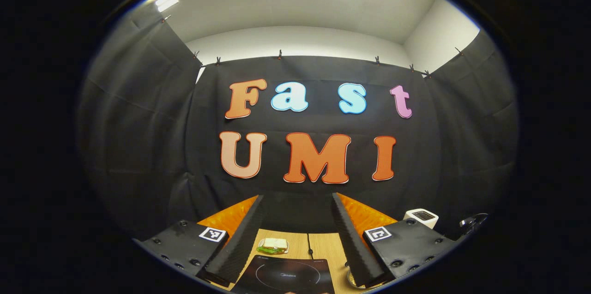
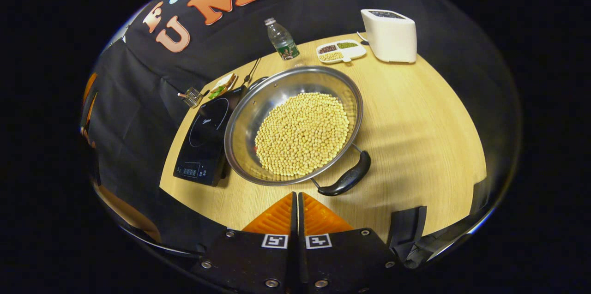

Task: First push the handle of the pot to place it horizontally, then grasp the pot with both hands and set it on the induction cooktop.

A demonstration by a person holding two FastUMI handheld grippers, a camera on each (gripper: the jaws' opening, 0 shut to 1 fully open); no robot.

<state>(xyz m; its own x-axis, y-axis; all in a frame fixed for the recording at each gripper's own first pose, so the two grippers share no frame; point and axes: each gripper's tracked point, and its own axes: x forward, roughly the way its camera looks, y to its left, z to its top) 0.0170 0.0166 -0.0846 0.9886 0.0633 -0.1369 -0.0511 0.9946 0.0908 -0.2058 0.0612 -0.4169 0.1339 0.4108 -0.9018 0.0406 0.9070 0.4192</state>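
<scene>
Right tongs [image 2: 297, 201] closed, empty, near the pot [image 2: 295, 123] handle [image 2: 347, 177]; left tongs [image 1: 295, 238] open, raised over cooktop [image 1: 288, 275]; a hard shove could spill beans [image 2: 302, 132] onto desk [image 2: 415, 114].

cooktop [image 1: 286, 275]: near edge cut off | pot [image 2: 295, 123]: hides cooktop's right side | bottle [image 2: 282, 41] label: too small

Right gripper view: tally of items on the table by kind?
Pots: 1, steel pot filled with beans
Cooktops: 1, induction cooktop
Bottles: 1, water bottle
Appliances: 1, white appliance
Divided trays: 1, tray of beans
Sandwiches: 1, sandwich
Total: 6
</scene>
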